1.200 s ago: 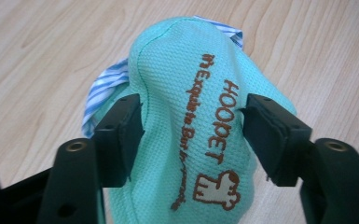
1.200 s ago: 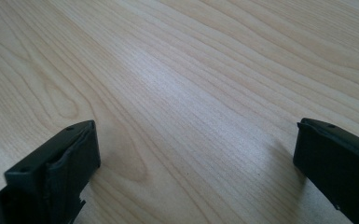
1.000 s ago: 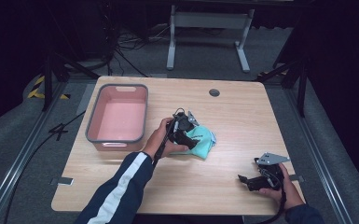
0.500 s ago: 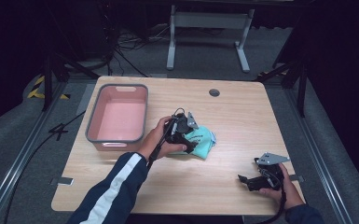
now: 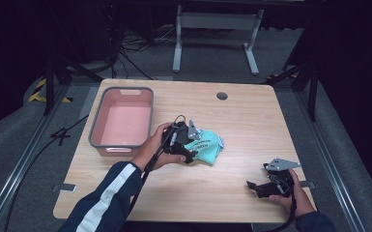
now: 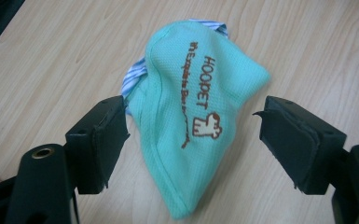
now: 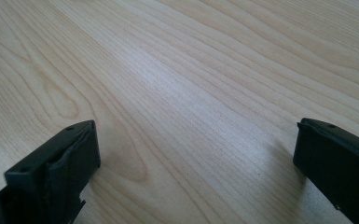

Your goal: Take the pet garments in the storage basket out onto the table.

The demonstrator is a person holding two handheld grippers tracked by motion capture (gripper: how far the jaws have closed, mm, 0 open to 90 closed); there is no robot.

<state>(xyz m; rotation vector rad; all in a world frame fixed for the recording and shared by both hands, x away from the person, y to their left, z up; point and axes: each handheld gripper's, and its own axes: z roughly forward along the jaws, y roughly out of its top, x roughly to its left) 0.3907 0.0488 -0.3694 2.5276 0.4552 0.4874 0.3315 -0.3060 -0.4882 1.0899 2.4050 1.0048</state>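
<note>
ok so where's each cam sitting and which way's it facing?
High view: above the person's side, looking forward and down at the table; both forearms, both grippers.
Left gripper view: rides the left gripper, looking down at the teal garment; open fingers.
Right gripper view: on the right gripper, facing bare wood.
Shared: the garment, high and left.

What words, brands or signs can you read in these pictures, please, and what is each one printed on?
"HOOPET": brown capitals on the green garment, beside a small paw mark, between the open jaws of the left gripper.
A longer brown line alongside it on the garment: too blurred to read.
Pink tub, table: no text visible.
</note>
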